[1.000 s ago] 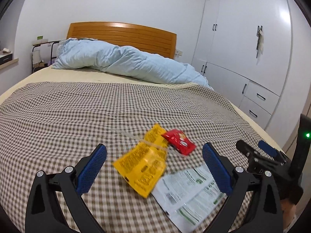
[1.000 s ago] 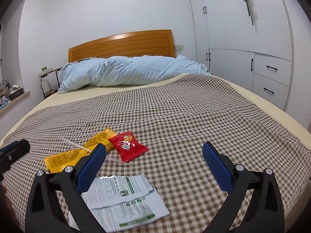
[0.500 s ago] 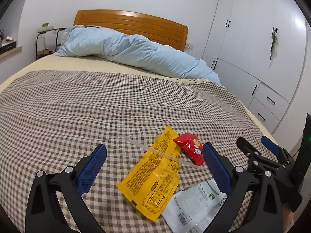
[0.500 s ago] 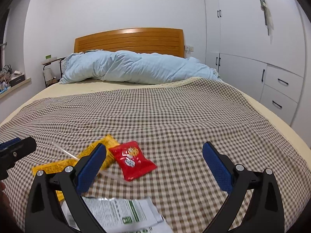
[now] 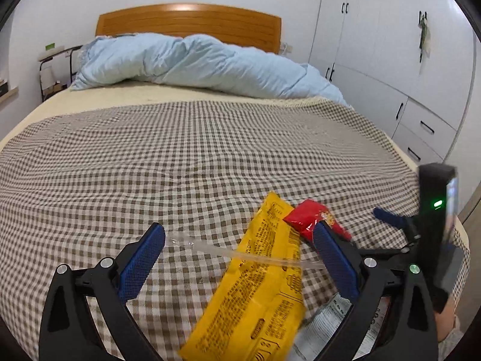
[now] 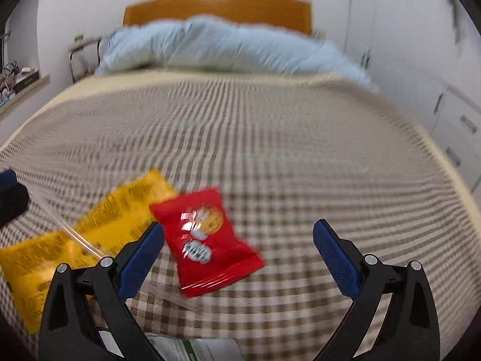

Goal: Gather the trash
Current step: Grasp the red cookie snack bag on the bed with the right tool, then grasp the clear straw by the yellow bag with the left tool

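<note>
Both your tongs have closed in on the litter since a second ago. Left tongs (image 5: 239,248) gape over the yellow wrapper (image 5: 258,288); right tongs (image 6: 238,248) gape around the red packet (image 6: 207,240), lying on the bed (image 5: 180,156) beside it. Hurrying risks pinching the checked blanket (image 6: 300,165) or skating the slick foil away.

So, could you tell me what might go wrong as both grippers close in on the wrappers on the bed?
1. The clear plastic strip lies across the yellow packet; lifting the packet may flick it away unnoticed.
2. The red snack packet overlaps the yellow packet's edge, so the open right gripper could drag both.
3. The open left gripper and the right one sit close together and may collide.
</note>
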`<state>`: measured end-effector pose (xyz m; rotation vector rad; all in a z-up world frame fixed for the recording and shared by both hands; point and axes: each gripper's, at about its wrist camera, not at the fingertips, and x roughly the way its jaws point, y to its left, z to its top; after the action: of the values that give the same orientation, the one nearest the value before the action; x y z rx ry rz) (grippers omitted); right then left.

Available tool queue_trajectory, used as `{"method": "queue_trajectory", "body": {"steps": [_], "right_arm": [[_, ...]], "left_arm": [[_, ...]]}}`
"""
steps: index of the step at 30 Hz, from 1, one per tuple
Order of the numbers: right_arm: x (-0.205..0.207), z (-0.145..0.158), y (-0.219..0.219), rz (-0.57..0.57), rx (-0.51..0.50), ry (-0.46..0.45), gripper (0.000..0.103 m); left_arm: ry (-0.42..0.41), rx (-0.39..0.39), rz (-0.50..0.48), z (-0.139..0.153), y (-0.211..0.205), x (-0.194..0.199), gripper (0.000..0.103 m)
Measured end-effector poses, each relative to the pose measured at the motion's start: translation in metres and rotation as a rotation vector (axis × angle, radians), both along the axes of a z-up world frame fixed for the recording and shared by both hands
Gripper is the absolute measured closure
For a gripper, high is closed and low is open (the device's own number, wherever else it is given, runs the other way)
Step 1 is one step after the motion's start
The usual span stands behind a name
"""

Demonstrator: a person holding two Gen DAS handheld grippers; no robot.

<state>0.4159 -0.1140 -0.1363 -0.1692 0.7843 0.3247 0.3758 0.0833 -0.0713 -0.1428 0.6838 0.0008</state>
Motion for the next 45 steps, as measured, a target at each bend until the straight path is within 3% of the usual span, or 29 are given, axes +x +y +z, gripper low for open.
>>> {"method": "queue_trajectory", "body": {"steps": [4, 5, 6, 7, 8, 10, 15, 22, 28, 32, 34, 37, 41, 45], "right_arm": [[0.002, -0.015, 0.007, 0.013, -0.053, 0.054, 0.008], [0.001, -0.014, 0.007, 0.015, -0.047, 0.050, 0.028], [0.000, -0.012, 0.004, 0.014, -0.021, 0.052, 0.041], [0.000, -0.012, 0.003, 0.006, -0.017, 0.046, 0.042], [-0.001, -0.012, 0.002, 0.015, -0.011, 0.043, 0.053], [-0.003, -0.009, -0.004, -0.004, 0.015, 0.024, 0.057], [-0.011, 0.003, -0.015, -0.030, 0.041, -0.035, 0.060], [-0.025, 0.037, -0.039, -0.114, 0.053, -0.137, 0.060], [-0.020, 0.046, -0.074, -0.189, 0.090, -0.163, 0.060], [-0.017, 0.047, -0.091, -0.224, 0.110, -0.165, 0.060], [-0.015, 0.046, -0.098, -0.230, 0.133, -0.157, 0.060], [-0.017, 0.046, -0.105, -0.230, 0.150, -0.154, 0.060], [-0.023, 0.053, -0.103, -0.215, 0.157, -0.173, 0.060], [-0.031, 0.059, -0.105, -0.203, 0.156, -0.198, 0.060]], "left_arm": [[0.044, -0.012, -0.001, -0.009, 0.003, 0.010, 0.008], [0.056, -0.016, -0.012, -0.012, 0.003, 0.010, 0.008], [0.061, -0.020, -0.018, -0.013, 0.002, 0.010, 0.008], [0.066, -0.027, -0.023, -0.014, 0.003, 0.009, 0.008], [0.072, -0.036, -0.029, -0.015, 0.003, 0.009, 0.008], [0.075, -0.052, -0.034, -0.015, 0.003, 0.009, 0.008], [0.062, -0.083, -0.044, -0.010, -0.001, 0.005, 0.008], [0.069, -0.028, -0.067, 0.002, -0.038, 0.011, 0.008], [0.131, 0.075, -0.061, -0.002, -0.081, 0.038, 0.008], [0.207, 0.134, -0.038, -0.014, -0.099, 0.065, 0.022], [0.268, 0.133, -0.019, -0.026, -0.103, 0.081, 0.036], [0.332, 0.120, 0.011, -0.042, -0.104, 0.098, 0.044], [0.338, 0.198, 0.048, -0.051, -0.113, 0.107, 0.046], [0.366, 0.211, 0.046, -0.053, -0.120, 0.111, 0.065]]}}
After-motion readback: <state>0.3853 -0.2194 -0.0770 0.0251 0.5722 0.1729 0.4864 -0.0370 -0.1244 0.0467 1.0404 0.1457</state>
